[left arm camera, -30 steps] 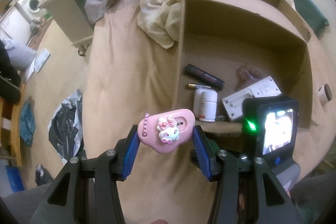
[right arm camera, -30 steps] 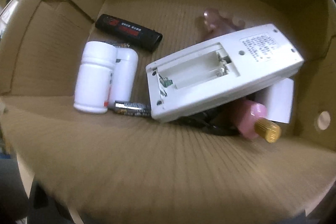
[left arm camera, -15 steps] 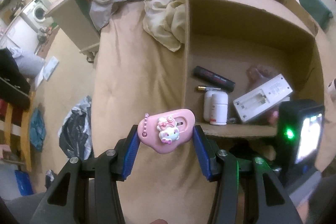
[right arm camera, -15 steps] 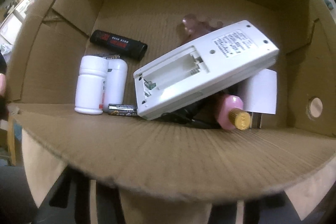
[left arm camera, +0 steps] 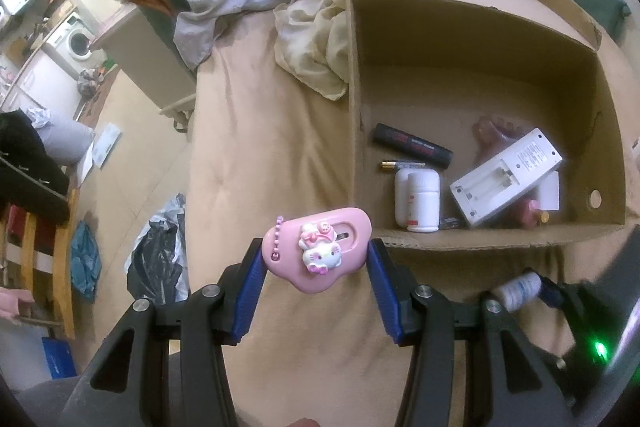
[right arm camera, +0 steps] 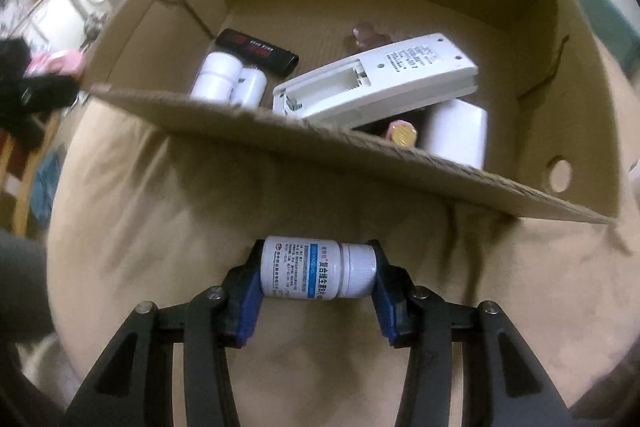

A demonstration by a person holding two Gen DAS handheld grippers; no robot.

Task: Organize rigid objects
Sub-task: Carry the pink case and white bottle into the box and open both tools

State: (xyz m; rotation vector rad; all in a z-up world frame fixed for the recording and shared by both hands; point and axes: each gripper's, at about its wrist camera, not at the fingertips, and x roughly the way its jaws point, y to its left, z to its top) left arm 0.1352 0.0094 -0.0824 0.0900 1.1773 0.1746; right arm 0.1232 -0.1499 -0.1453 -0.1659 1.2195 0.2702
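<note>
Since the earlier frames the right gripper (right arm camera: 318, 277) has come back out of the cardboard box (right arm camera: 360, 151), and its jaws have just been closing: a white pill bottle (right arm camera: 318, 274) now lies crosswise between its blue pads, base against one pad and cap against the other, gripped above the tan bedcover (right arm camera: 168, 211) just in front of the box's near wall. The left gripper (left arm camera: 316, 259) has kept its place and stays clenched on a pink cat-charm case (left arm camera: 317, 249), a bead chain hanging at the case's left end.

In the left wrist view, from left to right: a washing machine (left arm camera: 78, 43) far off in the room, a black plastic bag (left arm camera: 158, 255) on the floor beside the bed, then the bedcover with rumpled pale bedding (left arm camera: 312, 27) at its far end, touching the box's left wall. The pink case hovers over the bedcover, just left of the box's near corner. Inside the box lie a black stick with red lettering (left arm camera: 412, 146), a battery (left arm camera: 400, 165) just below it, two white bottles (left arm camera: 416, 199) side by side, and a white remote (left arm camera: 506, 177) face down with its battery bay open, propped at a slant on other things. A pink bottle with a gold cap (left arm camera: 534, 213) peeks from under the remote. At the lower right edge of this view the right gripper's bottle shows, outside the box.

In the right wrist view a white block (right arm camera: 456, 135) stands under the remote's right end, near a round hole (right arm camera: 560, 170) in the box's right wall.
</note>
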